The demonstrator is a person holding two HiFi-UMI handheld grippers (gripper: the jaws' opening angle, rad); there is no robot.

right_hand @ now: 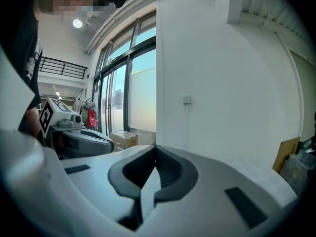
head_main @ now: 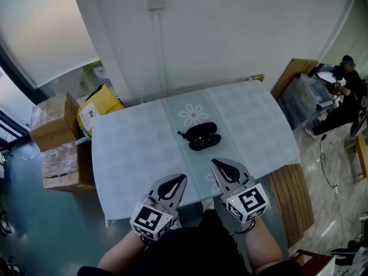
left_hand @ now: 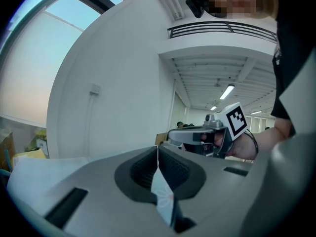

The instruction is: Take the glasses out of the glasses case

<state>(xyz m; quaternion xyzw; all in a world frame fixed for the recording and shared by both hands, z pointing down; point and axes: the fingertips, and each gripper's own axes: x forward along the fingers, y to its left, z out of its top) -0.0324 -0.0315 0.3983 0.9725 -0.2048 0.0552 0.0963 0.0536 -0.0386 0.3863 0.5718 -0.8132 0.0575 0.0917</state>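
Observation:
A black glasses case [head_main: 202, 135] lies open on the table [head_main: 132, 154], with its two shell halves side by side near the middle. What lies inside is too dark to make out. My left gripper [head_main: 181, 177] hangs over the table's near edge, jaws shut and holding nothing. My right gripper [head_main: 214, 163] sits beside it, a little closer to the case, also shut and holding nothing. Both gripper views look level at the wall, so neither shows the case. The right gripper [left_hand: 170, 135] appears in the left gripper view, and the left gripper [right_hand: 111, 138] in the right gripper view.
The table has a pale checked cloth with a flower print [head_main: 194, 114] just beyond the case. Cardboard boxes [head_main: 54, 140] and a yellow box [head_main: 99, 107] stand on the floor at left. A wooden bench [head_main: 294, 200] lies to the right. A seated person [head_main: 343, 91] is at far right.

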